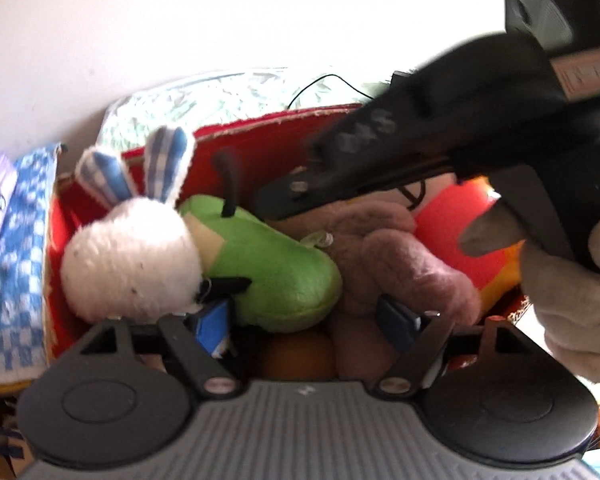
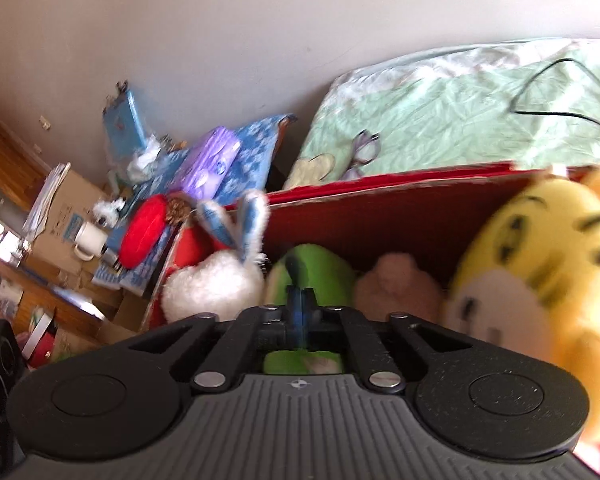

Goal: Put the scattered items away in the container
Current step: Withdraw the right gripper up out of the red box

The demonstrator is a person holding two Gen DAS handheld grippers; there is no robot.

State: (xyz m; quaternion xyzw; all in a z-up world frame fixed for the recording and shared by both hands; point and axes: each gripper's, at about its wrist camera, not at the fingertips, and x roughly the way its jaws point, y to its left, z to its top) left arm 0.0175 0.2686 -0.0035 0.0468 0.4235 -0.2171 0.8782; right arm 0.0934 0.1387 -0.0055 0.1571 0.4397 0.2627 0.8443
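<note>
Red cardboard box (image 1: 268, 148), open-topped, standing against a bed with a pale green leaf-print cover (image 2: 440, 112); holds the soft toys. Contents: white fluffy rabbit toy with blue-checked ears (image 1: 132, 256), at the box's left end; green plush toy with black trim (image 1: 276, 268), touching the rabbit on its right; dusty-pink plush toy (image 1: 400, 268), beside the green one, its shape hard to make out; yellow and orange plush toy with black stripes (image 2: 540, 256), at the right end, blurred and cut off by the frame edge in the right wrist view. An orange form shows under the pink toy in the left wrist view, too hidden to name. Left gripper (image 1: 304, 328): jaws spread apart, blue-padded tips low over the green and pink toys, grasping nothing. Right gripper (image 2: 300, 312): jaws drawn together, tips closed over the green toy's area; whether they pinch any fabric cannot be told. In the left wrist view the right gripper crosses the upper right as a dark blurred body, held in a light-gloved right hand (image 1: 572, 292). Beside the box, left: blue and white patterned cloth (image 1: 16, 264), purple packet (image 2: 210, 164), red cushion-like item (image 2: 144, 236), white mug (image 2: 88, 240), cardboard cartons (image 2: 60, 236). A black cable (image 2: 556, 92) and spectacles (image 2: 364, 152) lie on the bed.
</note>
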